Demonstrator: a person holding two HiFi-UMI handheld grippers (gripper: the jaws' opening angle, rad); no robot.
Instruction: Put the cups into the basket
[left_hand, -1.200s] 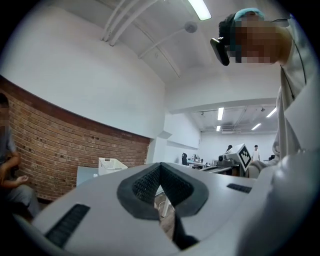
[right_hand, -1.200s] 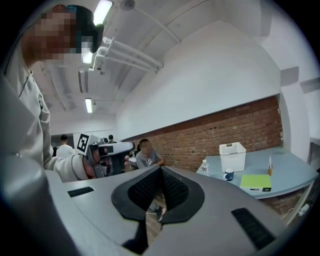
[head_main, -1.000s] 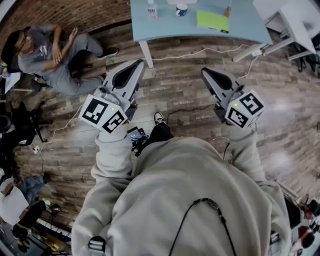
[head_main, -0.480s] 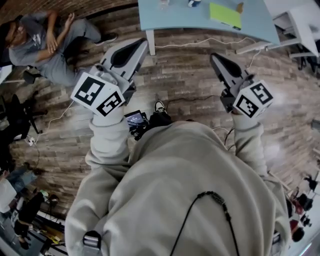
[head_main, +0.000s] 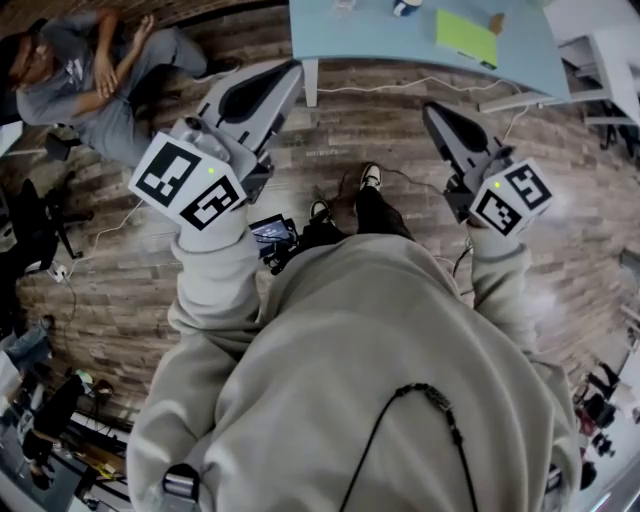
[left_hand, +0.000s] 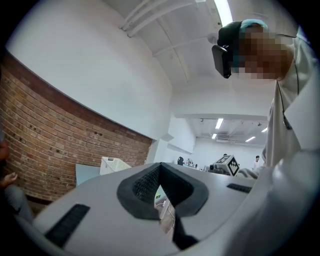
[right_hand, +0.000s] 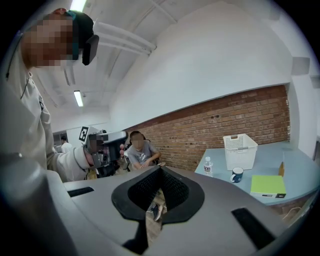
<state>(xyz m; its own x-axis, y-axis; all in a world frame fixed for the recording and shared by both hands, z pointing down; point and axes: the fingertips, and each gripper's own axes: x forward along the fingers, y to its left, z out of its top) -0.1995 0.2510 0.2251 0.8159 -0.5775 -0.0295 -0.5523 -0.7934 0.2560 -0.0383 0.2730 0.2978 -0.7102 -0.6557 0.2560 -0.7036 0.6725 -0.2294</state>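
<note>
Right gripper view shows a dark blue cup (right_hand: 237, 174) standing upright on the pale blue table (right_hand: 300, 165). Its long axis is vertical, its mouth faces up, and its handle turns toward the left of that view. It stands just in front of the white basket (right_hand: 240, 150) and apart from it. A water bottle (right_hand: 208, 166) is on its left and a green notepad (right_hand: 267, 185) on its right. The basket also sits open side up, close to the brick wall (right_hand: 220, 125).

The right gripper (right_hand: 160, 169) has its jaws closed tip to tip with nothing between them. The left gripper (left_hand: 160, 165) is closed and empty in the same way.

From the head view, both grippers are held out over the wooden floor (head_main: 370, 140), short of the table's near edge and touching nothing. A person (head_main: 90, 90) sits on the floor off to the left.
</note>
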